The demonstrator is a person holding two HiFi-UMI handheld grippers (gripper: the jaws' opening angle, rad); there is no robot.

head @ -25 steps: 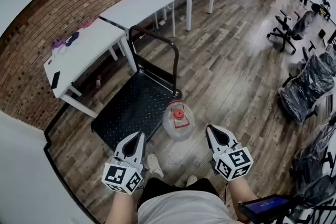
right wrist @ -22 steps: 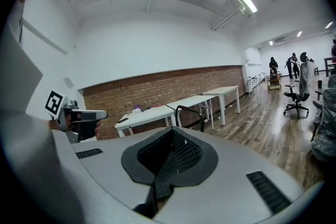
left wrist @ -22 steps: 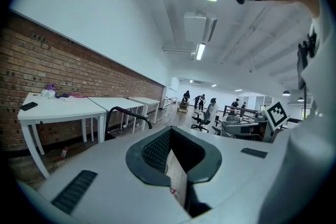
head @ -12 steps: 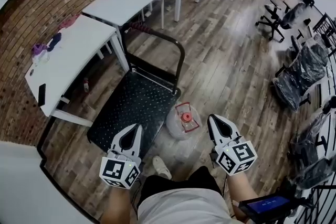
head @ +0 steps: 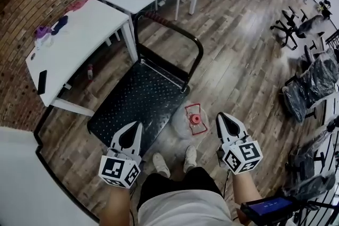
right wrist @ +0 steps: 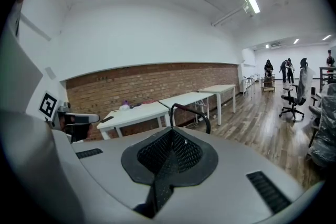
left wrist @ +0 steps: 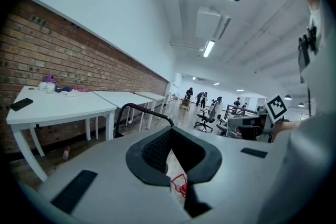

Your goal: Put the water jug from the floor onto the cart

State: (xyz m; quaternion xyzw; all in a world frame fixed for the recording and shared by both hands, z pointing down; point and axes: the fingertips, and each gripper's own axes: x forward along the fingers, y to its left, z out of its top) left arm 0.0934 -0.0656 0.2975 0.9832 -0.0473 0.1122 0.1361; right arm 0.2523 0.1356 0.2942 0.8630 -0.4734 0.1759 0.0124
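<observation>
Water jug (head: 185, 124): clear body with a red cap and a red carrying handle, standing upright on the wooden floor (head: 238, 71). How full it is cannot be judged from any view. It sits just beside the near right corner of the cart (head: 132, 108), off the black studded deck, with the person's shoes close behind it.

Left gripper (head: 136, 127): held above the near edge of the cart deck, to the left of the jug and apart from it. Its fingers (left wrist: 152, 150) stand slightly apart with a narrow gap and nothing gripped; the jug's red handle shows through that gap in the left gripper view.

Right gripper (head: 222, 117): held to the right of the jug, nearer to it than the left one, not touching. Its fingers (right wrist: 181, 152) are pressed together on nothing.

The jug lies between the two grippers and below them.

Desk (head: 79, 45): white, beside the cart, carrying purple and pink items and a dark flat object.
</observation>
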